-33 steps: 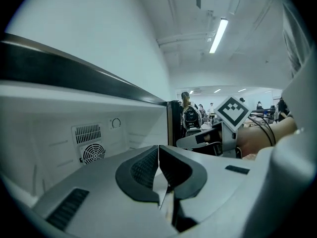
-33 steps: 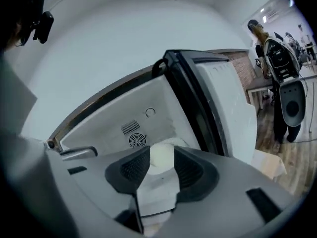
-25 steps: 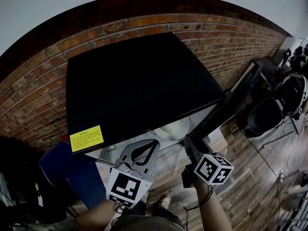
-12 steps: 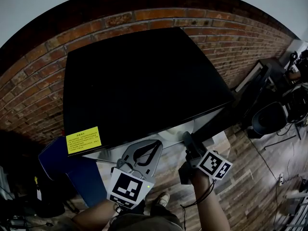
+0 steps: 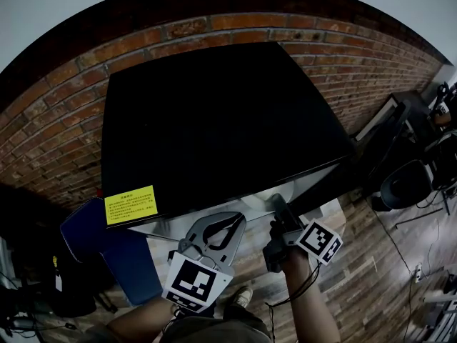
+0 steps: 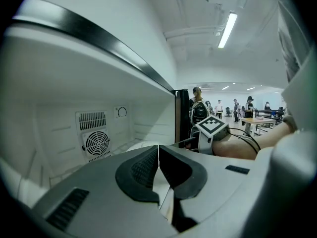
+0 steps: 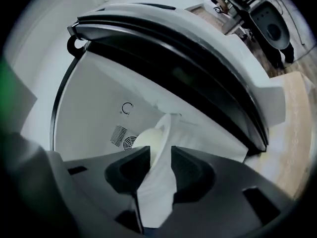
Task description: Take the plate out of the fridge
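The black mini fridge [image 5: 214,120] stands open toward me, its white inside [image 6: 59,128] lit. The white plate [image 7: 154,137] lies inside near the back fan [image 6: 96,144]; the head view hides it under the fridge top. My right gripper [image 5: 277,206] reaches into the opening, rolled on its side. Its jaws [image 7: 160,155] have just been closing but stay open, with the plate's near rim in the gap at their tips. My left gripper [image 5: 235,221] hovers at the opening's left part, shut and holding nothing [image 6: 158,155].
The fridge door [image 5: 357,148] hangs open to the right. A blue bin [image 5: 107,249] sits left of the fridge, against the brick wall [image 5: 57,120]. An office chair [image 5: 407,184] stands on the wooden floor [image 5: 357,277] at right. People [image 6: 199,110] stand far off.
My right gripper has rolled and dropped slightly at the fridge opening. The plate, visible from above a second ago, is now hidden under the fridge top. The left gripper has barely moved.
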The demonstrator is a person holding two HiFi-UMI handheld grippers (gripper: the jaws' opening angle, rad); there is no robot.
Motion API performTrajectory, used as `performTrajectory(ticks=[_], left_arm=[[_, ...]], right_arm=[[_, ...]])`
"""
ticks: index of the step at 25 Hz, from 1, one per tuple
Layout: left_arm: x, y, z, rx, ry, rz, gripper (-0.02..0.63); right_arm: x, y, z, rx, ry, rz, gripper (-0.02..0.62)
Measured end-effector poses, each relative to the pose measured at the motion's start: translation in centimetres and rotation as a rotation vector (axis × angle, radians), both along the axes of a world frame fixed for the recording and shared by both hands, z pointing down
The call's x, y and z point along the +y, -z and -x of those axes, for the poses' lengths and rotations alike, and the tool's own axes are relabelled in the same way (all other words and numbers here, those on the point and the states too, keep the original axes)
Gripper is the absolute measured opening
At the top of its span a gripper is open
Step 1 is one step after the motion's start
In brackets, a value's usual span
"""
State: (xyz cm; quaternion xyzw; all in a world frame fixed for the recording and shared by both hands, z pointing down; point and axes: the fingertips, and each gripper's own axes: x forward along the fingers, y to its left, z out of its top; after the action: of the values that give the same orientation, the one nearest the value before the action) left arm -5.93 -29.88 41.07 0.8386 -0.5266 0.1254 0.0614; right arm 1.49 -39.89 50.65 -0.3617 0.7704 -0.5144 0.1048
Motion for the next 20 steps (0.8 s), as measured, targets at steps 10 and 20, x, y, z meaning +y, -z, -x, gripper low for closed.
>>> performTrajectory(ticks=[10, 20], left_arm=[[0.1, 0.0, 0.6, -0.006, 0.016, -0.003, 0.020], [1.0, 0.0, 0.4, -0.009, 0.014, 0.002, 0.020]], right_arm=[[-0.2, -0.4, 0.3, -0.206, -0.068, 0.162, 0.067], [0.6, -0.7, -0.2, -0.275, -0.161, 0.289, 0.041]])
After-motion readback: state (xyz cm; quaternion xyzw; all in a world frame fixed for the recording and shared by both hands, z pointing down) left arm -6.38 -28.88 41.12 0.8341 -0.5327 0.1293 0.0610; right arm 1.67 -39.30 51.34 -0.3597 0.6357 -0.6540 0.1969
